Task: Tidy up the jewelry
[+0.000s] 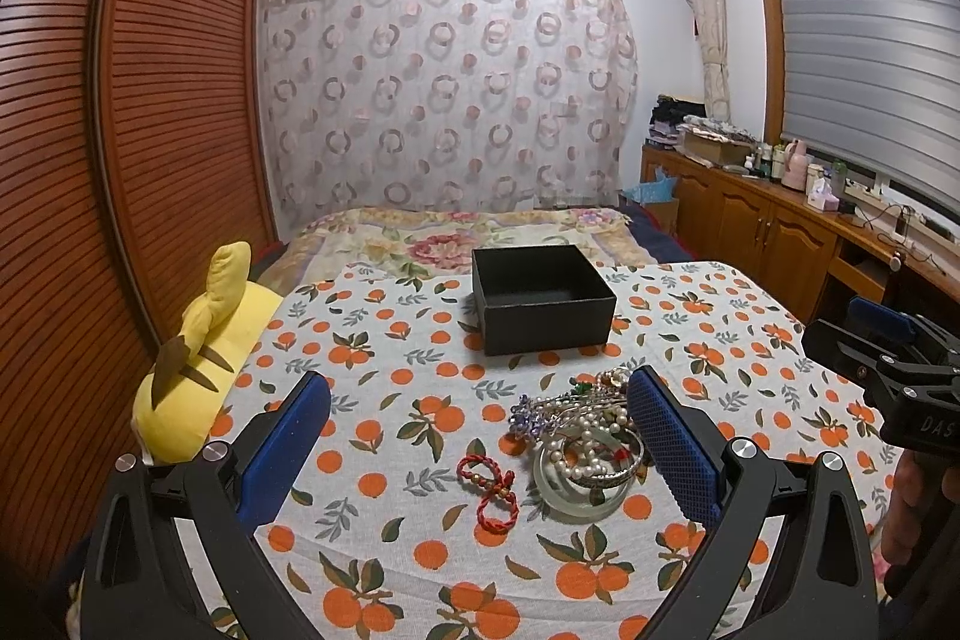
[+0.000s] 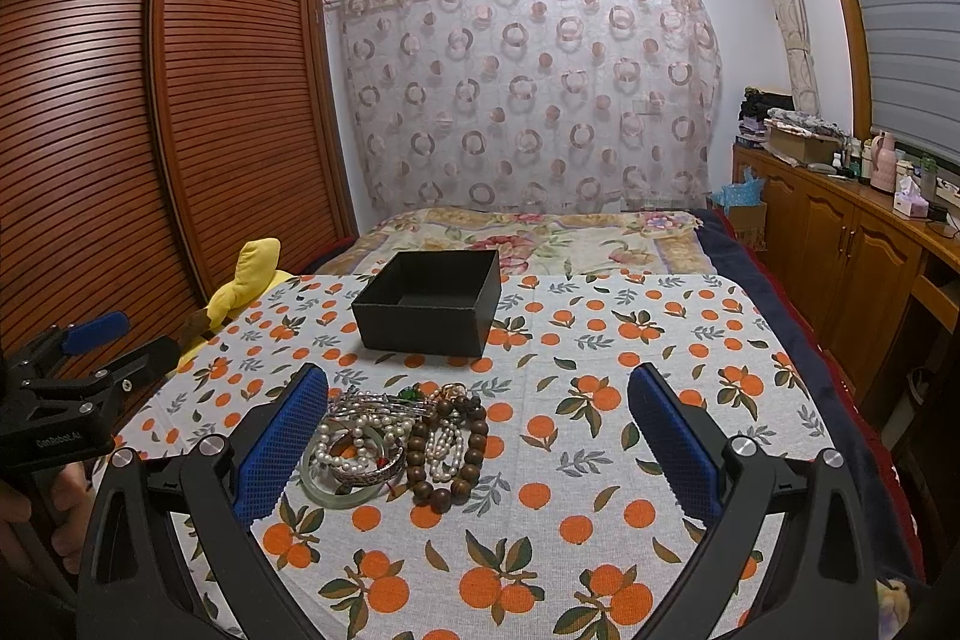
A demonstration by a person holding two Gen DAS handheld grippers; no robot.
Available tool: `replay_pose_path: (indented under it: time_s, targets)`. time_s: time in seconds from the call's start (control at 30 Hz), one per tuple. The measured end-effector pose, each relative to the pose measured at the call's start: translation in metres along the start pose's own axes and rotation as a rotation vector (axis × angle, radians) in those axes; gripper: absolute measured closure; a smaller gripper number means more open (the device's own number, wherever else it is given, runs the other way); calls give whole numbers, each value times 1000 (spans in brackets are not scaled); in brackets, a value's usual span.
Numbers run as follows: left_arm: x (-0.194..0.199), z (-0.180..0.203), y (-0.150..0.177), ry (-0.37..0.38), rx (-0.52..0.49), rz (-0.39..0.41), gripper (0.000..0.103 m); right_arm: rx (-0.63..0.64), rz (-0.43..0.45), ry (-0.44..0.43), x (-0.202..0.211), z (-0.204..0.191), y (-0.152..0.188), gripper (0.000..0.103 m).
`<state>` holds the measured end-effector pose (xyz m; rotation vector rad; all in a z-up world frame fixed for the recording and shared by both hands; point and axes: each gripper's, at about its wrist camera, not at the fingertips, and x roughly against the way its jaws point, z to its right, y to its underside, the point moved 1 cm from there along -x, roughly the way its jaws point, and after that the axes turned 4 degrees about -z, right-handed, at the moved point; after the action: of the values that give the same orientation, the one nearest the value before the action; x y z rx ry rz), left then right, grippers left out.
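Note:
A pile of jewelry (image 1: 585, 427) lies on the orange-print cloth (image 1: 420, 340): pearl strands, a pale jade bangle (image 1: 576, 502), a silver bangle, a purple brooch and a red cord bracelet (image 1: 489, 490). In the right wrist view the pile (image 2: 384, 436) also shows a brown wooden bead bracelet (image 2: 453, 451). An open, empty black box (image 1: 543, 298) stands behind the pile; it also shows in the right wrist view (image 2: 432, 304). My left gripper (image 1: 480, 442) is open above the pile's left part. My right gripper (image 2: 480, 442) is open, to the right of the pile.
A yellow plush toy (image 1: 198, 358) lies at the cloth's left edge. A wooden wardrobe (image 1: 120, 130) stands to the left. A floral bedspread (image 1: 456, 238) lies behind the box. A wooden cabinet (image 1: 780, 226) with clutter runs along the right wall.

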<state>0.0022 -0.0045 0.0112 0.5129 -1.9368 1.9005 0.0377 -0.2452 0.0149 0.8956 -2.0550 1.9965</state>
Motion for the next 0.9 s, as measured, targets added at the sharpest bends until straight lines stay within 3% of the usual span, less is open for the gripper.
replay_pose_path:
  time_s: [0.9]
  targets:
    - [1, 1, -1, -1, -1, 6, 7, 1, 0, -2, 2, 1, 0, 2]
